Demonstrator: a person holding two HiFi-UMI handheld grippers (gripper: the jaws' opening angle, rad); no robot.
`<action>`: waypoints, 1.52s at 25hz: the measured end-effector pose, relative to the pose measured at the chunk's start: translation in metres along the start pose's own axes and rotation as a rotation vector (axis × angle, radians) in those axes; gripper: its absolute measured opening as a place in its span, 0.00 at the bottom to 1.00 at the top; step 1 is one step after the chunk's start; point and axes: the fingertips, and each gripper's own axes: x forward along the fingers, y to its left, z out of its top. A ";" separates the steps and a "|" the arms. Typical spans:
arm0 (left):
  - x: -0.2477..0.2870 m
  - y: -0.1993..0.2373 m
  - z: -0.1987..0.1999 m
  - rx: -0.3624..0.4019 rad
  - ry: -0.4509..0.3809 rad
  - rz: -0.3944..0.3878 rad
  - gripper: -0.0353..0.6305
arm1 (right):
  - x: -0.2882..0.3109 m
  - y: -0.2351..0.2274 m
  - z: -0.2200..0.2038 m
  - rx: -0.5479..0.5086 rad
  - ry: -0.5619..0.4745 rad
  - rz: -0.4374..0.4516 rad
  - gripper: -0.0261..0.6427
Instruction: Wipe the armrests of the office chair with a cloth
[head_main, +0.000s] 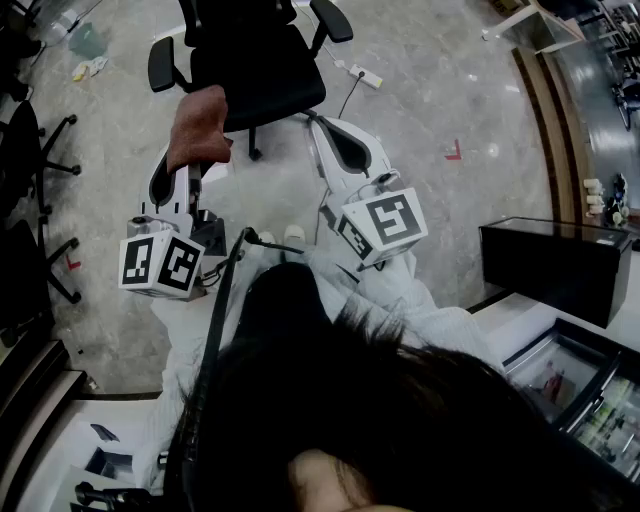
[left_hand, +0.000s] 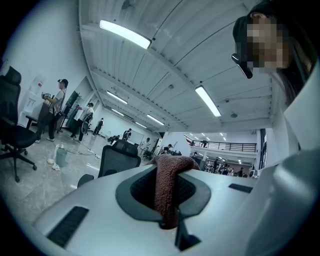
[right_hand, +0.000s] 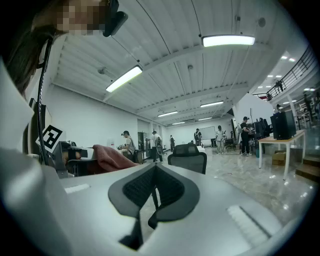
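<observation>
One reddish-brown cloth (head_main: 200, 128) hangs at near left, pinched between the jaws of the left gripper (left_hand: 169, 200) and draped over their tips. Farther off stands one black office chair (head_main: 262, 75) with two armrests, left (head_main: 161, 64) and right (head_main: 332, 20), both apart from the cloth. At right, the right gripper (right_hand: 156, 170) has its jaws together, holding nothing. Two cubes (head_main: 160, 263) (head_main: 385, 225) carry black square markers.

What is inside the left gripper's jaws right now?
A reddish-brown cloth, clamped in the left gripper and draped over its tips. Its folds cover the contact, so how deep the grip sits cannot be seen.
</observation>
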 end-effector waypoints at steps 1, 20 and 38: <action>0.000 0.000 0.000 0.000 0.000 0.000 0.09 | 0.000 0.000 0.001 -0.001 0.000 -0.001 0.04; -0.008 0.014 -0.016 -0.003 -0.013 0.116 0.09 | 0.012 -0.010 -0.026 0.052 0.041 0.090 0.04; 0.132 0.277 0.034 -0.008 0.036 0.203 0.09 | 0.286 -0.002 -0.060 0.067 0.136 0.097 0.04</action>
